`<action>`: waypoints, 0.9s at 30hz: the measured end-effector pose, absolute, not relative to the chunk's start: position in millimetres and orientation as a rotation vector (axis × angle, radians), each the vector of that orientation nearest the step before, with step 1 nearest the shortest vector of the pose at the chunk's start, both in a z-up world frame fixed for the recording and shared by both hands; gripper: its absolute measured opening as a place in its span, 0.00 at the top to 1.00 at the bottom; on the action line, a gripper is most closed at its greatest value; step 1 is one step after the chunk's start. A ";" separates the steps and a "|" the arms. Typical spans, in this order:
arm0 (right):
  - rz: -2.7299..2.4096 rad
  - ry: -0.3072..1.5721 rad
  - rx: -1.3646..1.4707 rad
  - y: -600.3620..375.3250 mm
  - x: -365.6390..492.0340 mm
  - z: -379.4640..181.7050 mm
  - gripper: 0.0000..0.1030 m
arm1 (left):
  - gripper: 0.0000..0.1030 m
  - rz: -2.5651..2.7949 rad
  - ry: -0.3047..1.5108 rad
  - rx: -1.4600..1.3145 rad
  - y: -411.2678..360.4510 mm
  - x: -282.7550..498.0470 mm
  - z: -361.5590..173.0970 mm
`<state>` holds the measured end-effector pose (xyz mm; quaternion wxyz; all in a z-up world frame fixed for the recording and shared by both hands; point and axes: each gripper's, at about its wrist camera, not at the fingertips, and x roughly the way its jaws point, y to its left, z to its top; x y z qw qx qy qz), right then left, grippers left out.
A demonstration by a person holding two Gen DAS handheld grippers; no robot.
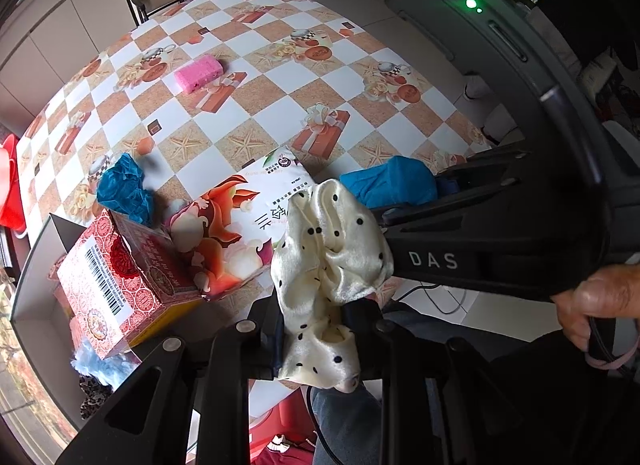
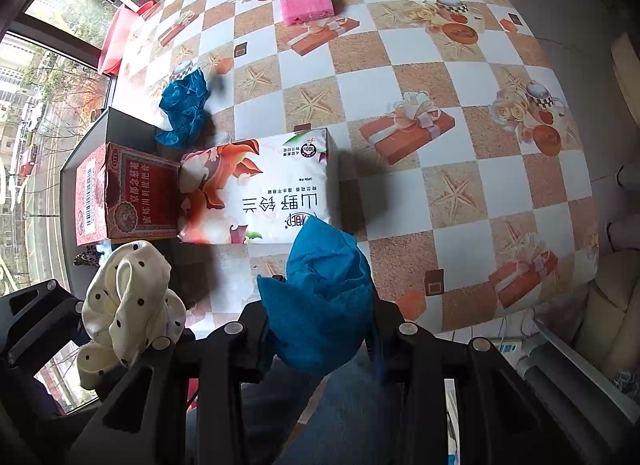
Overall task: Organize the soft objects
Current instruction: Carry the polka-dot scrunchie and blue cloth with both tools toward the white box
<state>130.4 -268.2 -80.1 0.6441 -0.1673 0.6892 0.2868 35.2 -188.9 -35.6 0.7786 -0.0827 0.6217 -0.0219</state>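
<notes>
Left gripper (image 1: 320,329) pinching a cream polka-dot scrunchie (image 1: 328,265), right gripper (image 2: 320,325) clamping a blue cloth (image 2: 320,297) — both hanging over the table edge (image 2: 460,321), red carton (image 2: 132,193) sitting in the grey box (image 2: 92,133) beside the tissue pack (image 2: 260,189).

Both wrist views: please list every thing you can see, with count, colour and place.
polka-dot cloth: 1, cream with black dots, held in left hand-held gripper
blue cloth: 1, blue, held in right hand-held gripper
crumpled blue cloth: 1, blue, on table beside grey box
pink sponge: 1, pink, far part of table
tissue pack: 1, white with orange flowers, table centre
red carton: 1, red, in grey box
table: 1, checked cloth
hand: 1, on right gripper's handle
</notes>
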 end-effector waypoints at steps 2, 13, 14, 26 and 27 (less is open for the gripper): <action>0.653 1.571 -0.385 -267.8 130.2 -80.6 0.64 | 0.75 -0.042 1.344 -0.186 -187.8 34.0 -35.9; 0.674 1.568 -0.419 -260.2 124.8 -81.6 0.64 | 0.75 -0.016 1.343 -0.212 -182.4 27.5 -35.5; 0.675 1.569 -0.421 -259.7 124.1 -81.8 0.64 | 0.75 -0.016 1.342 -0.214 -182.3 26.9 -35.4; 0.690 1.571 -0.460 -249.1 113.6 -83.5 0.64 | 0.75 0.021 1.328 -0.261 -171.2 16.0 -34.7; 0.692 1.569 -0.465 -247.7 112.8 -83.3 0.64 | 0.75 0.027 1.324 -0.267 -169.5 14.9 -34.2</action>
